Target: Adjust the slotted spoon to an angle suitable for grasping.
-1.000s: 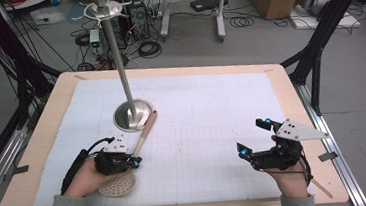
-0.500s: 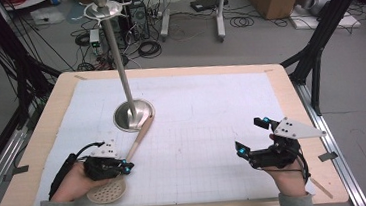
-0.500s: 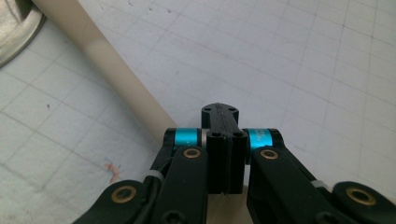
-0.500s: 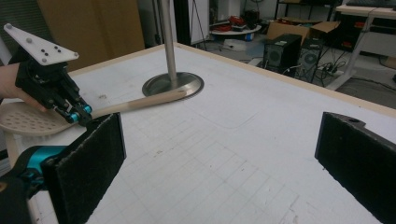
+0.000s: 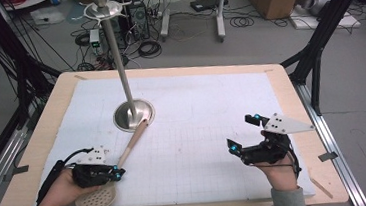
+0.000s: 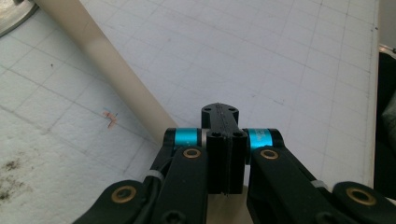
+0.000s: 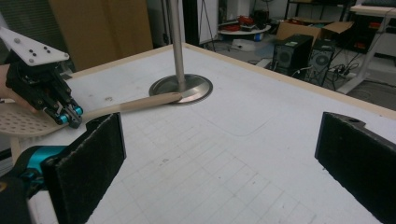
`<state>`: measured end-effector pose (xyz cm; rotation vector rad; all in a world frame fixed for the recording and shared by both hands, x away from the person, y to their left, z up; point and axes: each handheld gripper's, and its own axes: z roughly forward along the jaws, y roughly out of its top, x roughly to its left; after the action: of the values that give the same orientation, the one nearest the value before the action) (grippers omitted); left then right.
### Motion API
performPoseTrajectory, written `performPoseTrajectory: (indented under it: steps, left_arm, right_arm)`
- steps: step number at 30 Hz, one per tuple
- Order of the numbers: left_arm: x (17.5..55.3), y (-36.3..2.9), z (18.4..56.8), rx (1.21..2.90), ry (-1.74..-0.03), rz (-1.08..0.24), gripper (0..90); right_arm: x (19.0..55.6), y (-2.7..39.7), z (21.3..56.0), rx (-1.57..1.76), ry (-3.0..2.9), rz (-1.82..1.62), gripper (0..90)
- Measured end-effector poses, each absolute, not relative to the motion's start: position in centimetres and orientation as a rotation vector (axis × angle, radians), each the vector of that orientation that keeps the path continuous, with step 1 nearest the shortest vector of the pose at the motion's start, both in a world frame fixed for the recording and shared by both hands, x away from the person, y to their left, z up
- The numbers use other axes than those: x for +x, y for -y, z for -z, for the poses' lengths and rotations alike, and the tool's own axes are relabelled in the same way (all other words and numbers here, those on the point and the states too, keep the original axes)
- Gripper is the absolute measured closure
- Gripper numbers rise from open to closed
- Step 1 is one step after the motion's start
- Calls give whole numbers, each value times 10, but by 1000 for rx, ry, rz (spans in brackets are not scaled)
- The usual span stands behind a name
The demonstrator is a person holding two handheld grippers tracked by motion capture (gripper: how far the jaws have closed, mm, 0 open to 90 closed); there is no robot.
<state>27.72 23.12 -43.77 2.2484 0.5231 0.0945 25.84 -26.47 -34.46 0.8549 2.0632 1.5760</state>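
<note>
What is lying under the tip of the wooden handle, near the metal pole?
The handle tip rests on the rim of the round metal base of the pole. The mat beneath that base is covered, so nothing there can be seen.

The high view looks forward and down from above the person's side onto the whole wooden counter (image 5: 47, 120) topped by a white gridded mat (image 5: 197, 117), with floor clutter beyond. The left gripper view sits very close to the mat, looking along its own black jaws at the pale wooden handle (image 6: 107, 65). The right gripper view looks low across the counter toward the steel pole stand with round base (image 7: 180, 88). All three share that stand's base (image 5: 133, 114) and the handle.
</note>
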Motion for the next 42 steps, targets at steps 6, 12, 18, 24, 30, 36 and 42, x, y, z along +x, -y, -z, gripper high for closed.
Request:
performPoseTrajectory:
  steps: [6, 12, 18, 24, 30, 36, 42]
  left_arm:
    - [277, -239, 429, 2134, -540, -120, 895]
    - [280, -253, 411, 1944, -647, -315, 895]
    - [292, -249, 417, 1955, -670, -336, 895]
    - [308, -234, 422, 2061, -667, -326, 895]
    - [321, -234, 423, 2039, -758, -333, 895]
    - [330, -237, 425, 2015, -803, -300, 895]
    - [332, -230, 431, 2059, -783, -275, 895]
  right_arm:
    - [260, 261, 344, 846, -2070, -1574, 8]
    - [259, 263, 345, 862, -2066, -1579, 8]
    - [260, 263, 346, 861, -2069, -1575, 7]
    - [260, 263, 346, 859, -2067, -1577, 8]
    - [259, 265, 344, 856, -2059, -1586, 7]
    - [259, 264, 345, 860, -2064, -1585, 8]
    - [259, 264, 345, 861, -2064, -1583, 8]
